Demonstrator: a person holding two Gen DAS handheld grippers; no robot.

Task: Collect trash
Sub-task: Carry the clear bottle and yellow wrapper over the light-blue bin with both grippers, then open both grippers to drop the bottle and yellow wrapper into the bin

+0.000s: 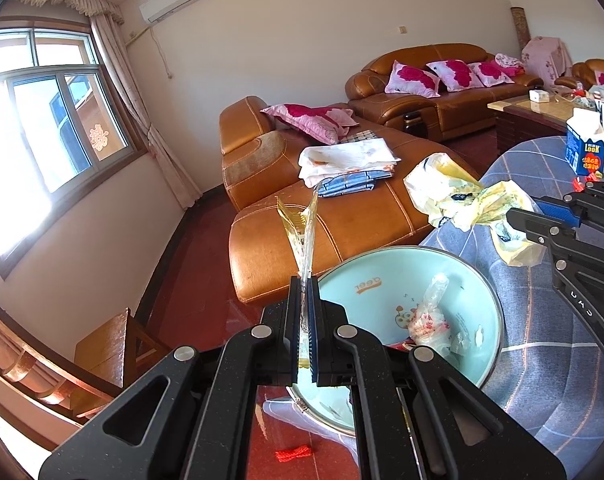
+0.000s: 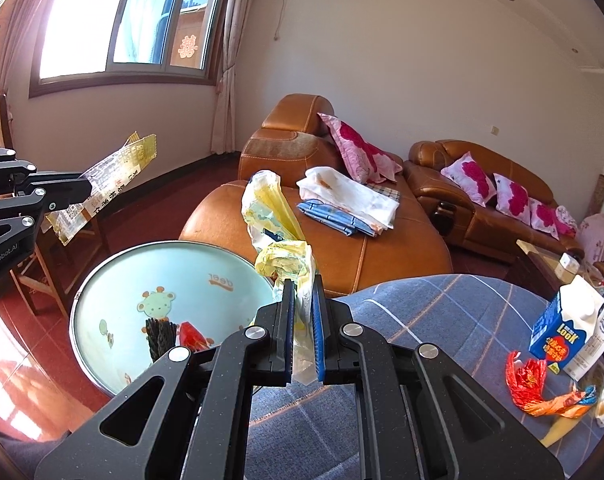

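My left gripper (image 1: 304, 284) is shut on a flat gold and clear wrapper (image 1: 300, 232), held in the air beside the rim of a light blue basin (image 1: 482, 280); the wrapper also shows in the right wrist view (image 2: 102, 188). My right gripper (image 2: 303, 288) is shut on a crumpled yellow and white plastic bag (image 2: 276, 232), held up between the basin (image 2: 102, 276) and the blue checked tablecloth (image 2: 442, 320). The bag also shows in the left wrist view (image 1: 462, 196). The basin holds crumpled plastic (image 1: 430, 320), a dark net piece (image 2: 160, 338) and a red scrap (image 2: 192, 336).
On the tablecloth stand a blue and white milk carton (image 2: 562, 320) and a second carton (image 2: 602, 332), with a red and orange wrapper (image 2: 538, 388) in front. A brown leather sofa (image 2: 342, 240) with folded cloths lies behind. A red scrap (image 1: 296, 453) lies on the floor. Wooden chairs (image 1: 62, 364) stand left.
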